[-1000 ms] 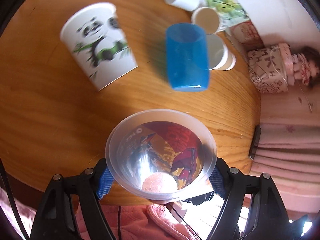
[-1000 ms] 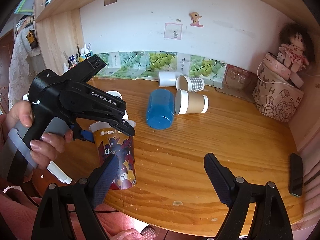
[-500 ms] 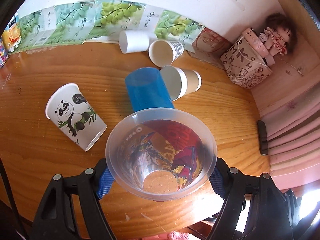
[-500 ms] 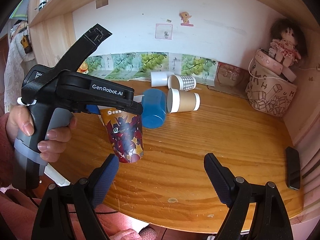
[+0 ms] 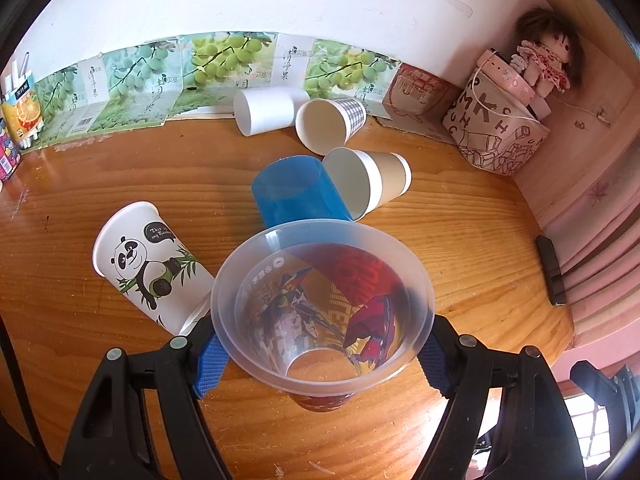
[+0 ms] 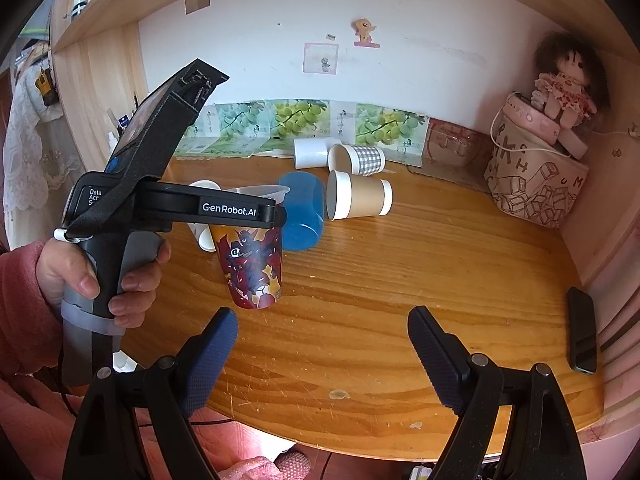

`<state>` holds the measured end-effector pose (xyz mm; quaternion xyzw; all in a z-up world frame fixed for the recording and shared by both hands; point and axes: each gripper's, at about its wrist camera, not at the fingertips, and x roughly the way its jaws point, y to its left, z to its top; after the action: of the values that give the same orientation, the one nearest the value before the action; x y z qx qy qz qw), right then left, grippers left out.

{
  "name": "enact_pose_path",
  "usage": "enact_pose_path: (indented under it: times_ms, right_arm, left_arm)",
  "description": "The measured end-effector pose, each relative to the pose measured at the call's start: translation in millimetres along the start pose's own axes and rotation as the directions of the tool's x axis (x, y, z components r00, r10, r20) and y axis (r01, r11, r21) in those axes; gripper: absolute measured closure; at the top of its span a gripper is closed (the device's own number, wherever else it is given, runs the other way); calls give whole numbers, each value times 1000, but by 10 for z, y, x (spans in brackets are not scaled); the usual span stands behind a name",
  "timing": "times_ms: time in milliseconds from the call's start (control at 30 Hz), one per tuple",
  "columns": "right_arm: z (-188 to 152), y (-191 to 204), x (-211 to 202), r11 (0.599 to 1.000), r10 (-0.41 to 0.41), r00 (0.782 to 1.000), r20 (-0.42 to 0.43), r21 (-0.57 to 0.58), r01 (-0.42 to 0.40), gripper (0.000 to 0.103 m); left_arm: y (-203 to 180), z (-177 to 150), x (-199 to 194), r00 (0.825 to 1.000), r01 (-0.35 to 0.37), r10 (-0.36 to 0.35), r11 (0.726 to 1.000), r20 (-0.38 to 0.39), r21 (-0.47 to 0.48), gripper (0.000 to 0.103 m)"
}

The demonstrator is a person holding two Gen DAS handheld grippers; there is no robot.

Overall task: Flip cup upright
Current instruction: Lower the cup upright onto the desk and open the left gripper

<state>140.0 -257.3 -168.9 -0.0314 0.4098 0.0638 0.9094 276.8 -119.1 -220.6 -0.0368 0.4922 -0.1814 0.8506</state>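
Note:
My left gripper (image 5: 322,354) is shut on a clear plastic cup with a red and yellow robot print (image 5: 324,312). The cup is mouth up, a little tilted, its base just above the wooden table (image 5: 460,248). In the right wrist view the same cup (image 6: 252,256) hangs in the left gripper (image 6: 256,214) over the table's front left part. My right gripper (image 6: 322,354) is open and empty near the front edge, apart from the cup.
A panda cup (image 5: 148,268), a blue cup (image 5: 296,192), a brown-sleeved cup (image 5: 368,180), a checked cup (image 5: 330,126) and a white cup (image 5: 266,110) lie on their sides. A patterned bag with a doll (image 5: 504,128) stands back right. A black phone (image 6: 582,328) lies at the right edge.
My left gripper has turned the printed cup from tipped over toward upright and carried it further onto the table. My right gripper has stayed open and almost still.

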Motion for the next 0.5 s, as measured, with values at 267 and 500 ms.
enact_pose_path:
  times_ms: [267, 500]
  right_arm:
    - [-48, -3, -52, 1000, -8, 1000, -1, 10, 8, 16]
    - [-113, 10, -153, 1000, -14, 1000, 12, 11, 14, 16]
  left_arm:
    - [-76, -94, -35, 1000, 8, -7, 999, -11, 31, 22]
    - [-194, -257, -50, 999, 7, -4, 998, -50, 56, 22]
